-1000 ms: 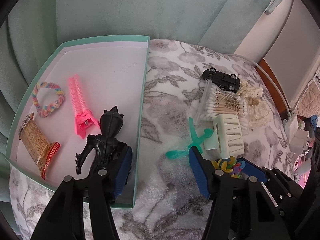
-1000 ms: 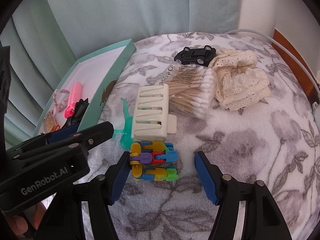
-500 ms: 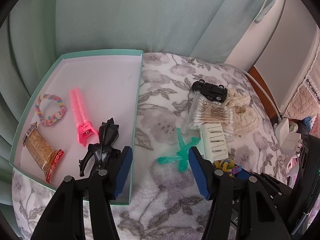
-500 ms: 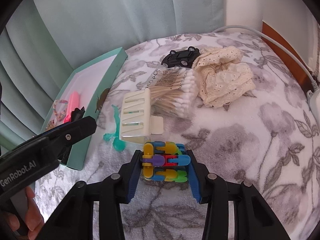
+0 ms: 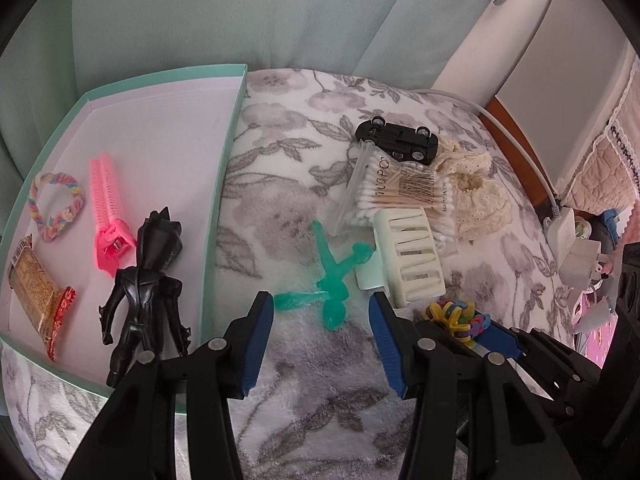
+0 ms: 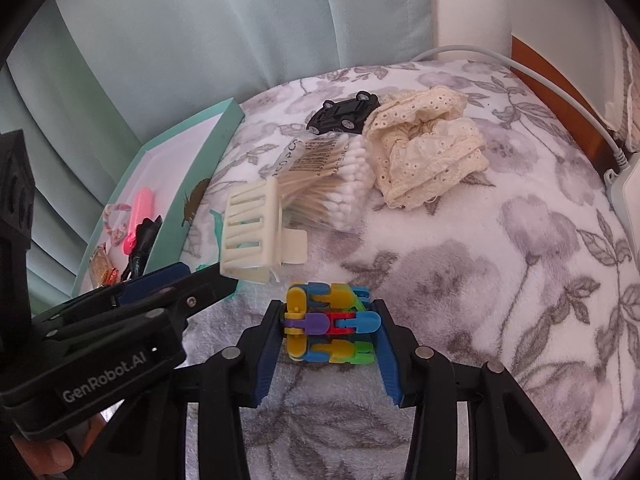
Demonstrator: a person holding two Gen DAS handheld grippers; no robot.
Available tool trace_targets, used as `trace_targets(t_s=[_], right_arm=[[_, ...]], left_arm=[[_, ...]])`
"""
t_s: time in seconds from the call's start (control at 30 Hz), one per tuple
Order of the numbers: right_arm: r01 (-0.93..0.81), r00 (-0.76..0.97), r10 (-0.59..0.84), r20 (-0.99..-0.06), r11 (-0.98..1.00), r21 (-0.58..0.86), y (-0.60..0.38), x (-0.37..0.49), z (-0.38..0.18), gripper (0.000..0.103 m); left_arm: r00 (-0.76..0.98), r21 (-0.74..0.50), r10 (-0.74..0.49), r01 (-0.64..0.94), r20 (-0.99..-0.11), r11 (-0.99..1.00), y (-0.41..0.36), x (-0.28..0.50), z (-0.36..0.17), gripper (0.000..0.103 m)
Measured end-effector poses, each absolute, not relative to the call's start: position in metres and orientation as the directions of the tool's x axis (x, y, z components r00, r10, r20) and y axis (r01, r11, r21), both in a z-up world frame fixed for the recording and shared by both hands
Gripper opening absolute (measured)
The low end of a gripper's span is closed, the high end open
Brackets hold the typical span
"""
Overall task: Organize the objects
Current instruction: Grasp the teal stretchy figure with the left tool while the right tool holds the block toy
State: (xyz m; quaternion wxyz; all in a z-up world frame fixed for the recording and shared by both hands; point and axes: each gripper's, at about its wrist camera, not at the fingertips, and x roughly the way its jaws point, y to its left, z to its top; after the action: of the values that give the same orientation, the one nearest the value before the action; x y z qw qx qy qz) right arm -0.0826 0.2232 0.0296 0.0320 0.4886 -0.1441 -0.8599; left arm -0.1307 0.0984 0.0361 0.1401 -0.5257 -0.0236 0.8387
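Jaws of right gripper (image 6: 329, 330) now seemingly clamp toy (image 6: 330, 326).

White lettering "GenRobot.AI" runs along the black body of the left gripper (image 6: 176, 280), seen in the right wrist view. Printing on the clear bag of cotton swabs (image 5: 404, 196), just beside the black toy car (image 5: 398, 140), is only partly legible. Snack wrapper (image 5: 38, 292) print unreadable.

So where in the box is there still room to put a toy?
The box is bare across its far half, beyond the pink clip and bracelet. Its near end is crowded: snack bar and black figure too.
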Motion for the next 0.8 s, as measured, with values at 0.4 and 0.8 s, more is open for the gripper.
trace_targets(t_s=[0.4,0.8], right_arm=[[-0.067,-0.522,-0.185,-0.833,-0.964,0.256,0.226,-0.082,0.027,0.047],[-0.062,-0.517,-0.174,-0.838,-0.969,0.24,0.222,-0.081,0.028,0.047]], left_arm=[[-0.403,-0.126,0.209,-0.223,-0.891,-0.967,0.109,-0.138,0.024,0.05],[-0.401,-0.145,0.22,-0.209,-0.89,-0.967,0.103,-0.134,0.026,0.042]])
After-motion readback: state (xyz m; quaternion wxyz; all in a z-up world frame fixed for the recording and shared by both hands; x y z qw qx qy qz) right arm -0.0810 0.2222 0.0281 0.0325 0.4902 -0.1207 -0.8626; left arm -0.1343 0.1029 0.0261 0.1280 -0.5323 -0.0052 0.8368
